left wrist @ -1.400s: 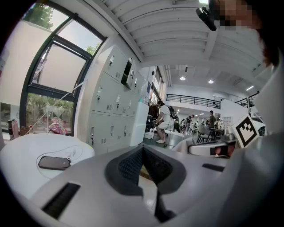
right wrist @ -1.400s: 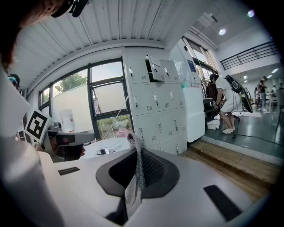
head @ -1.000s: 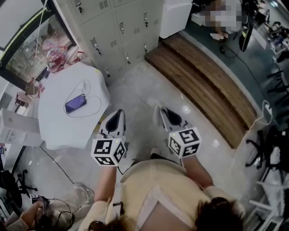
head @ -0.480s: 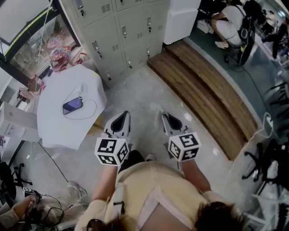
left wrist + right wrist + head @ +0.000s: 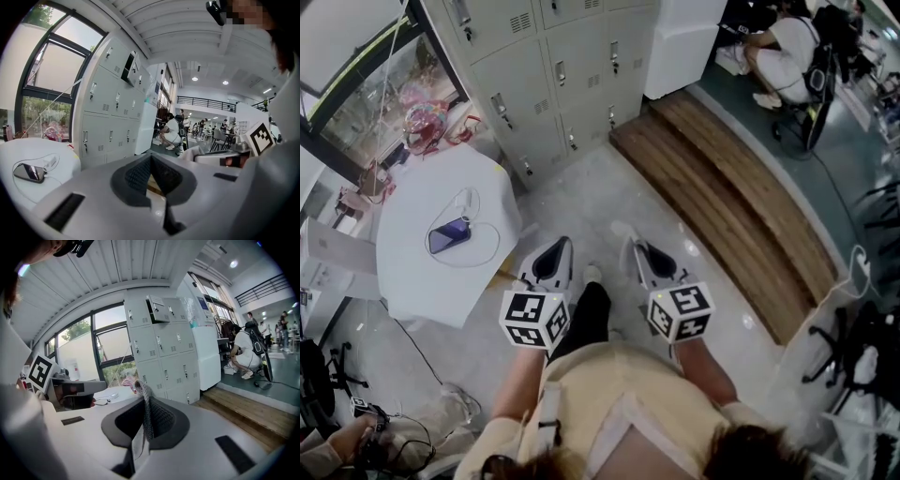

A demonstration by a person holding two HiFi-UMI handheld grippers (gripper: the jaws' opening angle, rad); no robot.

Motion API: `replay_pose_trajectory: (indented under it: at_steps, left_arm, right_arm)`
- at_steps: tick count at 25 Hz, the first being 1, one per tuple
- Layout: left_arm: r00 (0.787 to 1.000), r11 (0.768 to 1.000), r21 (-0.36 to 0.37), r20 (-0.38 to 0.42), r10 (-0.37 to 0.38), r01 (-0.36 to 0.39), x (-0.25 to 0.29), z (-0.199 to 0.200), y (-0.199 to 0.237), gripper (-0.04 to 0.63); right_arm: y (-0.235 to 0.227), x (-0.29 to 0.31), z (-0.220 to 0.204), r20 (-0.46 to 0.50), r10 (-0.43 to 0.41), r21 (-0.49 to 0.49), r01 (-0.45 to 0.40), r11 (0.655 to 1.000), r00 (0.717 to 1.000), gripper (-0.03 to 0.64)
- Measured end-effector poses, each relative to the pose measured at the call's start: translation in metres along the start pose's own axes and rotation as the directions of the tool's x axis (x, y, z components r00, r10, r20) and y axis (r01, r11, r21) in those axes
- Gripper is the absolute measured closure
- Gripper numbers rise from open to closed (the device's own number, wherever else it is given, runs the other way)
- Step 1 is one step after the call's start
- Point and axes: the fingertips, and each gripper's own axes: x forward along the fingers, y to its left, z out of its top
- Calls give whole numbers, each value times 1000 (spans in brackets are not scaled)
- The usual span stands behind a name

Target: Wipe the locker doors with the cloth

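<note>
The grey locker bank stands ahead, across a stretch of floor; in the gripper views one upper locker door hangs open. My right gripper is shut on a thin strip of pale mesh cloth, which stands up between its pads; a bit of the cloth shows at its tip in the head view. My left gripper is held beside it at the same height, pads meeting, nothing in them. Both point at the lockers and touch nothing.
A white round table with a phone and a cable is at the left, near the lockers. A wooden step runs along the right. A white cabinet adjoins the lockers. A person crouches beyond.
The person has stepped toward the lockers; a dark trouser leg and shoe now show between the grippers. Both grippers keep the same pose and stay shut.
</note>
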Motion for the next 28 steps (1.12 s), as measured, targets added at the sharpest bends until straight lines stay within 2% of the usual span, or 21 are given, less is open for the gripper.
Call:
replay_pose_trajectory:
  at_steps: [12,17,20,28]
  left_arm:
    - [999,1000,-11,28,29,-29,96,48,79,603]
    - [999,999,-2,14,52,-52,127,59,122,603]
    - [999,999,-21,8,47,-47,151,69,145,603]
    - [999,999,-15,14,43,-43,194,90,195,603]
  right_arm:
    - [-26,119,51,-28,46,-42,-47,998,999,600]
    - [-36,175,77,-29,43,-38,-44,998,999,600]
    - [-41,204,94,-29,41,-48,-42,998,999,600]
    - [-53,273,125,-41,27,-84,-30,996,999,600]
